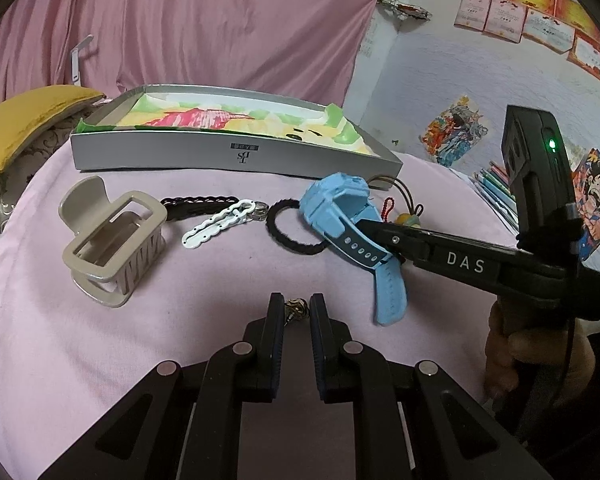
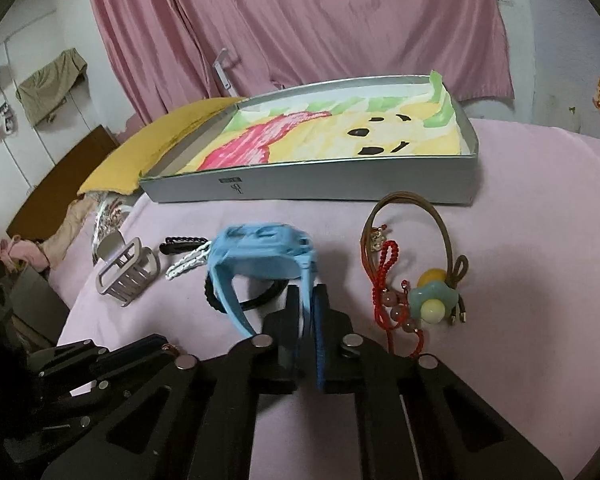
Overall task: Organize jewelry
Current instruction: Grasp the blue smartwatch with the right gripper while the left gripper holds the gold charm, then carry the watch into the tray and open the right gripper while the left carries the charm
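A light blue watch [image 1: 342, 216] [image 2: 260, 252] is lifted off the pink cloth, its strap pinched in my right gripper [image 2: 306, 300], which also shows in the left wrist view [image 1: 370, 226]. My left gripper [image 1: 296, 308] is nearly closed around a small metallic trinket [image 1: 296, 307] low over the cloth. A silver box [image 1: 236, 156] [image 2: 312, 188] lined with a bear drawing stands behind. On the cloth lie a beige claw clip [image 1: 112, 240], a white clip [image 1: 216, 226], a black braided clip [image 1: 198, 204], a black hair tie [image 1: 288, 228] and a brown cord hair tie with a flower charm [image 2: 432, 296].
A red string bracelet with beads [image 2: 388, 292] lies beside the flower charm. A yellow cushion [image 1: 24, 120] sits left of the box. A pink curtain [image 1: 204, 20] hangs behind. Cards and pictures [image 1: 528, 4] cover the wall at right.
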`<state>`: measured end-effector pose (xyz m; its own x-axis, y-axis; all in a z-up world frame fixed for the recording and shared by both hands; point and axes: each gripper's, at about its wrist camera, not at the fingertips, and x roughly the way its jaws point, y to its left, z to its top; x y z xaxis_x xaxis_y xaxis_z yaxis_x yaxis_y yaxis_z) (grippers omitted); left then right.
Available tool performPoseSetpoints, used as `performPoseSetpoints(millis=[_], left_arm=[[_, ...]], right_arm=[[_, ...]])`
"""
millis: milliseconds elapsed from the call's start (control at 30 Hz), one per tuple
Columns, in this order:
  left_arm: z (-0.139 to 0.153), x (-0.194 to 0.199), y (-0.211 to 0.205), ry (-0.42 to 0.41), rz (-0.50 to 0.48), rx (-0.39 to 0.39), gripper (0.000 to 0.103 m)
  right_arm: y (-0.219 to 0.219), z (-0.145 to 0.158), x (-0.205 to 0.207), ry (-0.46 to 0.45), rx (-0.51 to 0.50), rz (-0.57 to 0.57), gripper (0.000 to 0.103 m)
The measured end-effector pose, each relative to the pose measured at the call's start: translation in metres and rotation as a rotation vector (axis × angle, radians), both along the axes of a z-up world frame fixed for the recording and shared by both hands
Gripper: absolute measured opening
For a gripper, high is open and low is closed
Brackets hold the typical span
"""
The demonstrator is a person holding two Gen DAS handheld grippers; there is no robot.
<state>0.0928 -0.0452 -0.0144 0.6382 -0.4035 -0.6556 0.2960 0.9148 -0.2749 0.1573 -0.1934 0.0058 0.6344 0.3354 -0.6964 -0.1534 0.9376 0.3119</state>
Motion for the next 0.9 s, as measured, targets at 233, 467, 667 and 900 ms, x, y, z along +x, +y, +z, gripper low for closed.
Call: performPoseSetpoints(millis=[233, 467, 667, 900], left_arm=[[0.011, 0.0, 0.004, -0.073, 0.019, -0.029, 0.012], [0.031, 0.003, 0.013, -0.192, 0.083, -0.026, 0.012], [0.058, 0.014, 0.019, -0.311, 0.129, 0.005, 0.012], [0.094, 0.047, 0.031, -0.457, 0.174, 0.043, 0.012]], right_arm=[[-0.002, 0.009, -0.012, -0.099, 0.037, -0.015, 0.004], [-0.004, 0.045, -0.024, -0.286, 0.064, -0.015, 0.004], [0.004, 0.073, -0.014, -0.396, 0.062, -0.014, 0.004], [0.021, 0.105, 0.015, -0.511, 0.031, -0.028, 0.004]])
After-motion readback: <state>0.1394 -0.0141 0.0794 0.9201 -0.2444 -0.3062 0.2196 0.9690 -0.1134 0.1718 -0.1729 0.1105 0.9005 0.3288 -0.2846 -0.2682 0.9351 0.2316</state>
